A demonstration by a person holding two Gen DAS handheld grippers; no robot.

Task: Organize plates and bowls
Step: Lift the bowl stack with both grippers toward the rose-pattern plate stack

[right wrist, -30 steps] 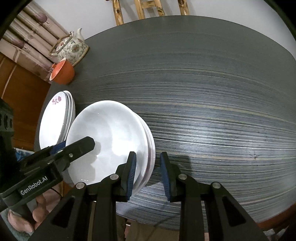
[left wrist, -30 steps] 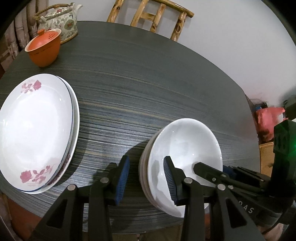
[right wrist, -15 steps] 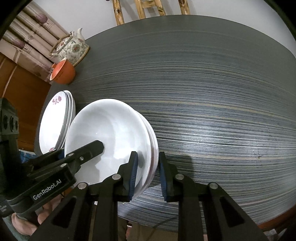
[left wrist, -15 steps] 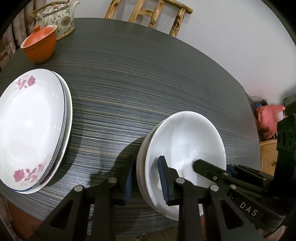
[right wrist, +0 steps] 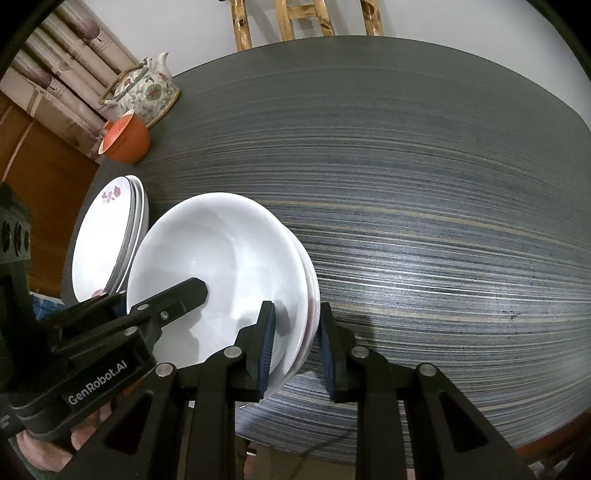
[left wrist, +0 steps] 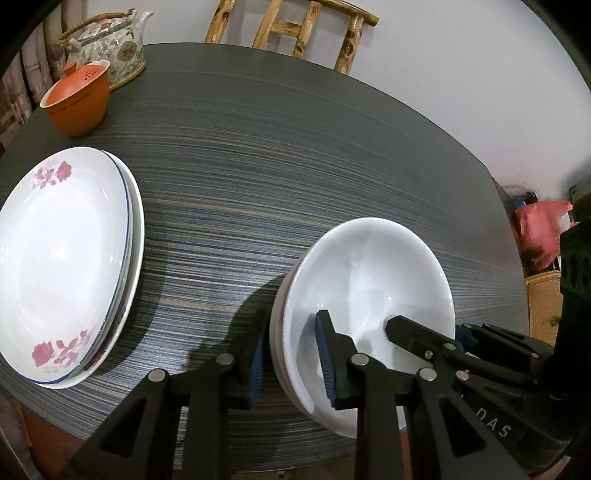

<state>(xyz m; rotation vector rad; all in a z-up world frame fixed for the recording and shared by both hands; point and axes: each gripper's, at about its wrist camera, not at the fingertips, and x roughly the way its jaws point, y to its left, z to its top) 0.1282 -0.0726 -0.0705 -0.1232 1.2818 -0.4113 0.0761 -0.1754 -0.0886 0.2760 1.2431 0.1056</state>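
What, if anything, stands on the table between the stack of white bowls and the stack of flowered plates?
Nothing visible does. Bare dark table lies between the bowls and the plates. The orange cup and teapot stand farther back, off that path. Both claws, left and right, already straddle the bowls' rims.

white wall (left wrist: 424,66) behind a bamboo chair (left wrist: 295,26); dark striped table (left wrist: 277,155).

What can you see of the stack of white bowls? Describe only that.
The stack of white bowls is plain, glossy, ceramic-looking, several nested upright near the dark table edge. The left gripper and right gripper each straddle opposite rims, one jaw inside, one outside, apparently pinching it.
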